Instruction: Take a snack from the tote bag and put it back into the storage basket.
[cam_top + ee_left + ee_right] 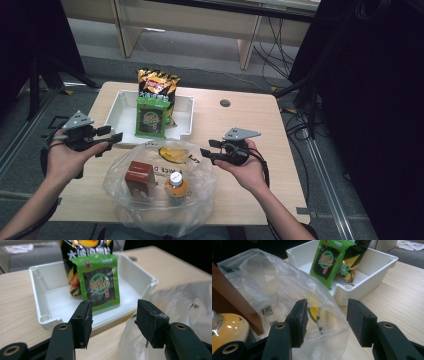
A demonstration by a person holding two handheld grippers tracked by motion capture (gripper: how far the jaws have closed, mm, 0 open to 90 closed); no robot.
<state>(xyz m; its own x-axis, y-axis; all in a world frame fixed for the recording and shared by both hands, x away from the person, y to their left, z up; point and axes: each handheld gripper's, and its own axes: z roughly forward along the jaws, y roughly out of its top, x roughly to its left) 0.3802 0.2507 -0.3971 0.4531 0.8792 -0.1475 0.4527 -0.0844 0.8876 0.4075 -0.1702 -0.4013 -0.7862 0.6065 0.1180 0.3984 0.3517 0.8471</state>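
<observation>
Holding my left hand-held gripper (112,317) with jaws apart and empty, I faced the green snack packet (98,285) standing upright in the white tray (40,290) straight ahead; my right hand-held gripper (325,320), also apart, sat at the plastic bag (287,290).

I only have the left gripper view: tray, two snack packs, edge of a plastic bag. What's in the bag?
Observer: A brown box and an orange bottle, standing side by side inside the bag.
Operator: Where's the right tool?
Observer: The right tool is at the bag's right rim, jaws open, nothing between them.
Operator: Anything behind the green pack?
Observer: The black chip bag leans behind the green pack, its top sticking out over the tray's far wall.
</observation>
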